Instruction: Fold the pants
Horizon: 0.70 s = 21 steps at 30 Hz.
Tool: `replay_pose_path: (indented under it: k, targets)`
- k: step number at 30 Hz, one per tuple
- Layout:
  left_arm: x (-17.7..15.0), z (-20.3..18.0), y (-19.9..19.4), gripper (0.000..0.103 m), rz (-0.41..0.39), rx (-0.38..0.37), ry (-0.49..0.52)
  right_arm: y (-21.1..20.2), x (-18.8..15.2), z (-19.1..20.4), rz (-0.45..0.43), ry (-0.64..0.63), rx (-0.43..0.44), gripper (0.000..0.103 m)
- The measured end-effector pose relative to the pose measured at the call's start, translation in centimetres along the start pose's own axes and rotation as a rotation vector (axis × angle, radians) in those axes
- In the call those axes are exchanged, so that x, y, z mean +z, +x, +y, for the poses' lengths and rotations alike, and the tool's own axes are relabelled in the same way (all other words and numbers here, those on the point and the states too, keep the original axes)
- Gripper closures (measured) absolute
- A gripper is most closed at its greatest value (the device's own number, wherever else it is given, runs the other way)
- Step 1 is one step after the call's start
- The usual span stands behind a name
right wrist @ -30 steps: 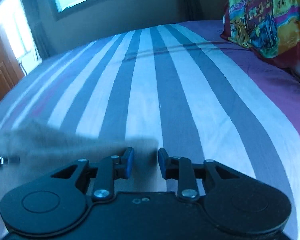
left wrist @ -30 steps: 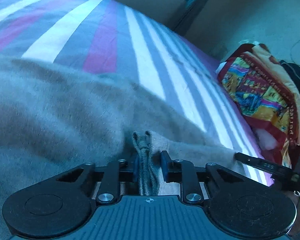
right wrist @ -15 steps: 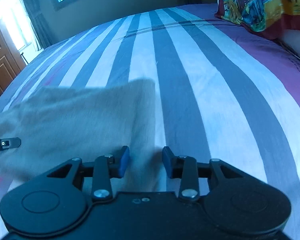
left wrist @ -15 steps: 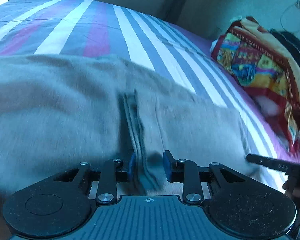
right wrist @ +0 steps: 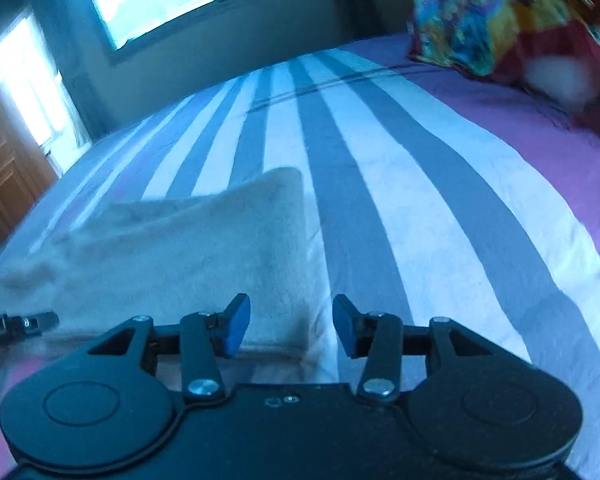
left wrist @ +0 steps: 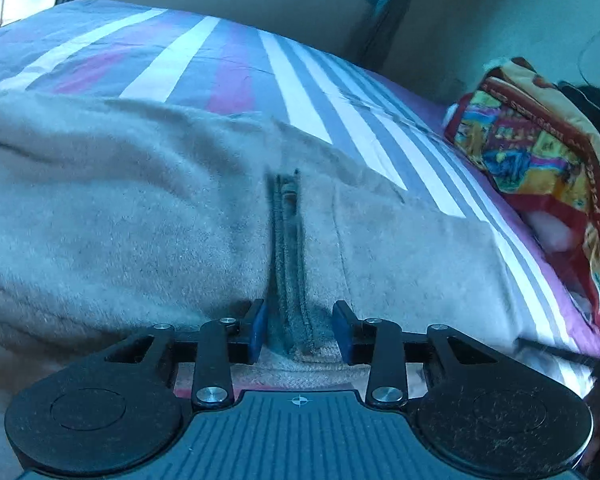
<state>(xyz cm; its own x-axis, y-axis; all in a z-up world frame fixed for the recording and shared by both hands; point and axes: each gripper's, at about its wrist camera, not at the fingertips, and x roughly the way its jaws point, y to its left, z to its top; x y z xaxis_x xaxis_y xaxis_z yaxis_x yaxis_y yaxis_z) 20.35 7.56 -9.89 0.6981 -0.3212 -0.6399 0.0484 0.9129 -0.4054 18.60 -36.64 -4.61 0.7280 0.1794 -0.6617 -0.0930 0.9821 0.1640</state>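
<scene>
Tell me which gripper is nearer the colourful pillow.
Right. The right gripper is over the pants' edge on the pillow's side; the left gripper is over the pants' middle seam, with more cloth between it and the pillow.

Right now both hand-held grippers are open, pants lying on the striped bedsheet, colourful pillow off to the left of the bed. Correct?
Not quite: the pillow is to the right, as both wrist views show. The rest holds: left hand-held gripper and right hand-held gripper are open, pants on the striped bedsheet.
</scene>
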Motion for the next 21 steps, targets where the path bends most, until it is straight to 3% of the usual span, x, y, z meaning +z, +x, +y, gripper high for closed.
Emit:
replay_pose_path:
  k: [1,5,10,12,15,21]
  targets:
    - [0.1,-0.2,0.0,0.066,0.0,0.009,-0.003,1.1,-0.4,0.2,0.061,-0.02,-0.023,0.055]
    - [-0.1,-0.1,-0.1,0.066,-0.004,0.006,0.013,1.4,-0.1,0.2,0.078,0.016,-0.03,0.054]
    - [-0.1,0.0,-0.2,0.066,-0.002,-0.014,0.019,0.2,-0.3,0.8,-0.008,0.02,-0.038,0.053]
    - [-0.1,0.0,-0.2,0.066,-0.004,-0.015,0.022,1.8,-0.4,0.5,0.068,0.015,-0.061,0.053]
    - [-0.3,0.2,-0.3,0.066,-0.011,-0.022,0.019,2.3,-0.2,0.7,0.081,0.024,-0.072,0.051]
    - [-0.5,0.5,-0.3,0.066,-0.02,-0.035,0.001,0.7,-0.3,0.5,-0.021,0.06,-0.079,0.051]
